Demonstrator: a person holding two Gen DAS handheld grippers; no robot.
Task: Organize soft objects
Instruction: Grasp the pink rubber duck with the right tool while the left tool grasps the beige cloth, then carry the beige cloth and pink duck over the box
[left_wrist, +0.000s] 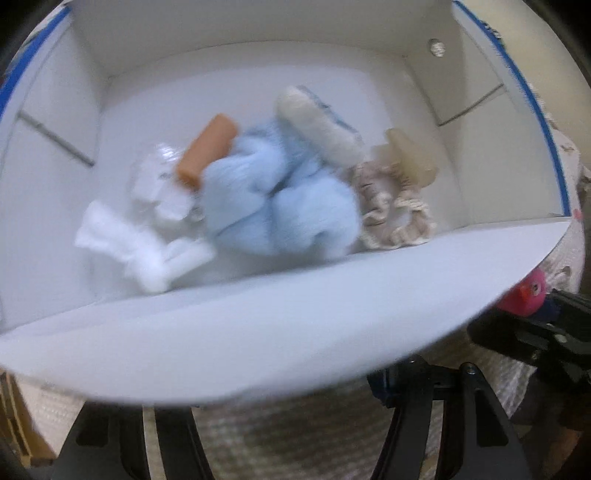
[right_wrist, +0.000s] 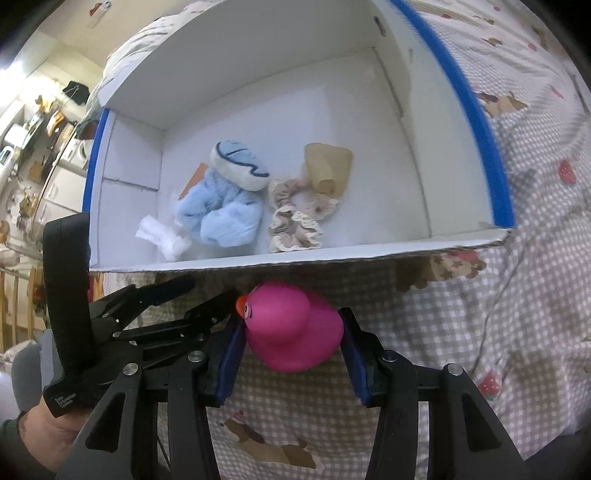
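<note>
Pink rubber, round and slick: the duck (right_wrist: 291, 328) sits low in the middle of the right wrist view, pinched at its flanks by the blue pads of the right tongs (right_wrist: 293, 354), outside the white box (right_wrist: 369, 254) and just below its near wall. My worry is the grip. The pads press on curved sides, so a squeeze or a jolt could, I judge, pop the toy out onto the checked bedspread (right_wrist: 461, 314).

That near wall is the next hazard. Its raw cardboard edge runs across the frame right above the duck's head, and a lift that is too shallow would likely catch the beak or the tongs on it and shove the box.

Inside, the blue fluffy slippers (right_wrist: 221, 218), white socks (right_wrist: 162, 232), beige scrunchies (right_wrist: 295, 225) and tan cup (right_wrist: 327, 166) crowd the middle and left of the floor. Bare floor lies at the right, below the blue-taped rim (right_wrist: 476, 110), and along the back; that looks like the safest drop.

At the left of the same view the left tongs (right_wrist: 177, 301) stand spread with nothing between them, close beside the right pair. In the left wrist view their tips (left_wrist: 295, 424) hang under the box flap (left_wrist: 258, 325), so the two tools could knock together.
</note>
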